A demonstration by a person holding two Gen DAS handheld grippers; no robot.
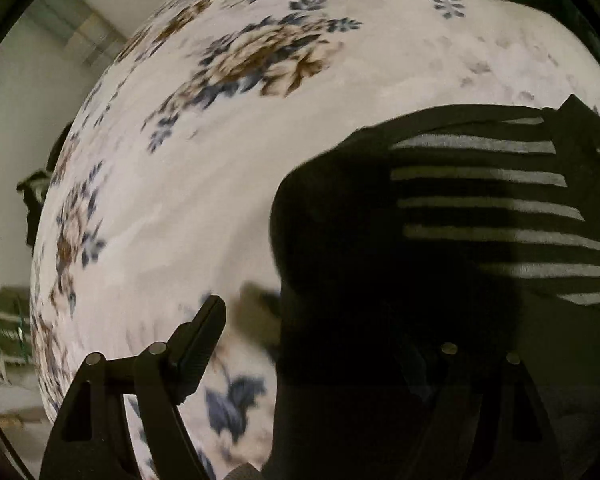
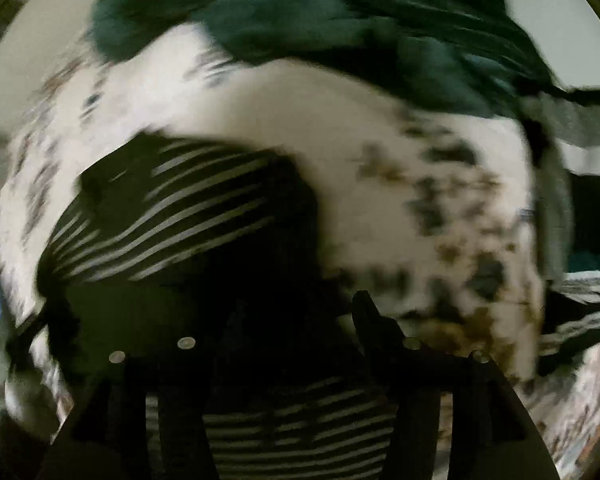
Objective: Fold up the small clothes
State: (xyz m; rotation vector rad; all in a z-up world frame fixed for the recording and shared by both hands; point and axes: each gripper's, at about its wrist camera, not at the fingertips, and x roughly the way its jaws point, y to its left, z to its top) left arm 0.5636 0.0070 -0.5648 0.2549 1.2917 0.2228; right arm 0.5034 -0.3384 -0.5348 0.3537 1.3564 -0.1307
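Note:
A black garment with grey stripes (image 1: 380, 220) lies on a white floral bedsheet (image 1: 204, 208), filling the right half of the left wrist view. My left gripper (image 1: 312, 320) is open over the garment's left edge. One of its fingers (image 1: 204, 332) is above the sheet, and the other is barely visible against the black cloth. In the blurred right wrist view the same striped garment (image 2: 188, 208) lies at centre left. My right gripper (image 2: 292, 320) stands over it with jaws apart and dark cloth between them. Its right finger (image 2: 370, 316) shows, while the left one merges with the cloth.
A heap of dark green clothes (image 2: 340, 20) lies at the far side of the bedsheet (image 2: 340, 140). More grey and striped cloth (image 2: 580, 128) hangs at the right. The bed's edge runs down the left, with a pale wall (image 1: 16, 128) beyond.

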